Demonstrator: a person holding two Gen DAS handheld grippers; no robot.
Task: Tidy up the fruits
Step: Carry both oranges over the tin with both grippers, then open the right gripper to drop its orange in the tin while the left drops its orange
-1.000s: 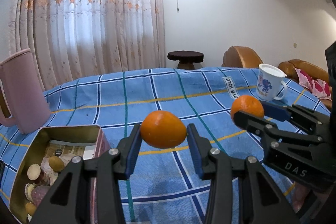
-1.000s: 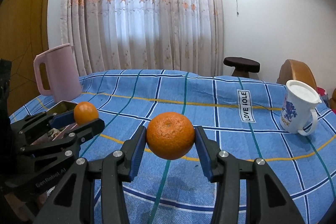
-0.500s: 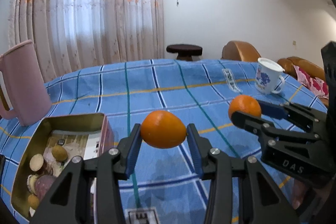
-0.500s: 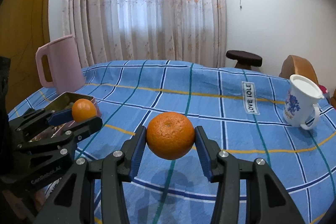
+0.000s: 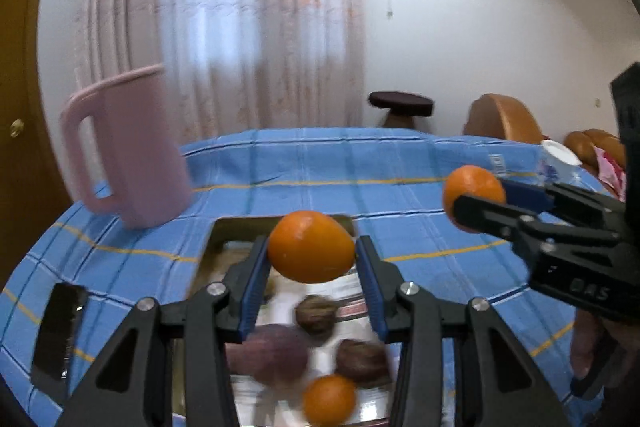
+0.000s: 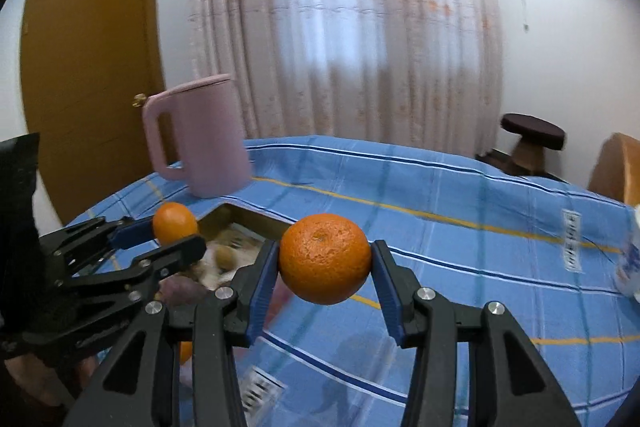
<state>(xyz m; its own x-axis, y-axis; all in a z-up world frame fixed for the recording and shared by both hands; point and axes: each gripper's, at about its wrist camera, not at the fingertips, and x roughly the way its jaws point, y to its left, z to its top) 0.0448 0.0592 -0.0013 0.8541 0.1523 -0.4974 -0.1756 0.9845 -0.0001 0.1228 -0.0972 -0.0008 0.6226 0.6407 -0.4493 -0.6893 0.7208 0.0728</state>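
Observation:
My left gripper (image 5: 311,267) is shut on an oval orange (image 5: 311,247) and holds it above the open gold tin (image 5: 224,227). The tin holds a small orange (image 5: 329,405), brown round fruits (image 5: 316,315) and a purple one (image 5: 268,353). My right gripper (image 6: 325,267) is shut on a round orange (image 6: 325,259), held above the blue checked tablecloth just right of the tin (image 6: 256,217). Each gripper shows in the other's view: the right gripper (image 5: 476,205) at the right, the left gripper (image 6: 176,233) at the left.
A pink jug (image 5: 132,155) stands behind the tin at the left; it also shows in the right wrist view (image 6: 204,143). A white mug (image 5: 558,157) stands at the far right. A black phone-like slab (image 5: 60,331) lies left of the tin. Curtains, stool and sofa stand behind the table.
Both grippers have swung left with their oranges. The left one now hangs over the tin, which was at its lower left before. The jug looms closer.

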